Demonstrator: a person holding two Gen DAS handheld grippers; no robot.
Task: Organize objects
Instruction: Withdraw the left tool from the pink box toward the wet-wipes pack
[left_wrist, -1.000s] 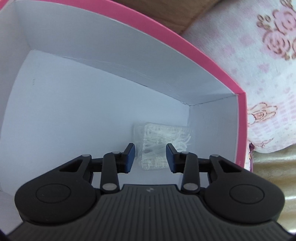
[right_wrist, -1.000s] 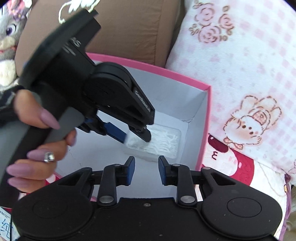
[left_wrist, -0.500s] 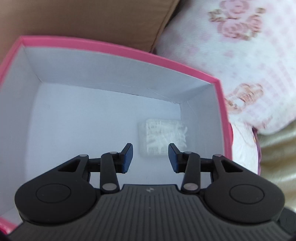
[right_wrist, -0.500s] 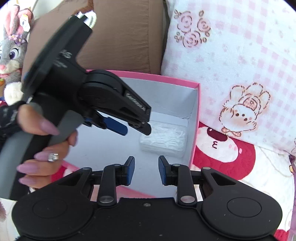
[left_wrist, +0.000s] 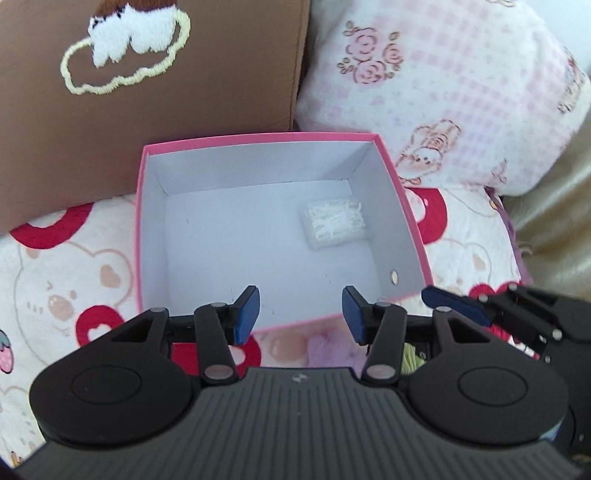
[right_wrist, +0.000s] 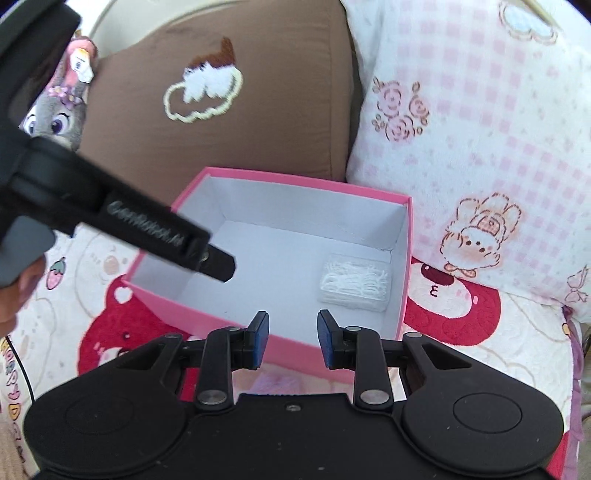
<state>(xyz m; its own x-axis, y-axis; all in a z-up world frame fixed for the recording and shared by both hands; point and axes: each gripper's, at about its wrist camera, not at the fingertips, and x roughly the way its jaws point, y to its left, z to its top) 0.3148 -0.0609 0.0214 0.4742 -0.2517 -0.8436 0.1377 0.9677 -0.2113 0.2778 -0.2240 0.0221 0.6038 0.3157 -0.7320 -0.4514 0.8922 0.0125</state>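
Note:
A pink box (left_wrist: 402, 206) with a white inside sits on the bed; it also shows in the right wrist view (right_wrist: 405, 280). A clear packet of white floss picks (left_wrist: 334, 223) lies in its far right corner, also seen in the right wrist view (right_wrist: 356, 284). My left gripper (left_wrist: 300, 314) is open and empty, above the box's near edge. My right gripper (right_wrist: 291, 341) is open and empty, near the box's front wall. The left gripper's body (right_wrist: 110, 218) crosses the right wrist view over the box's left side.
A brown cushion (left_wrist: 147, 92) with a stitched cloud stands behind the box. A pink checked pillow (left_wrist: 443, 85) lies at the back right. A grey bunny plush (right_wrist: 59, 110) sits at far left. The bed cover (right_wrist: 461, 332) has red bear prints.
My left gripper has pulled up and back out of the box, leaving the floss packet on the box floor. My right gripper has also drawn back and its jaws have opened a little wider.

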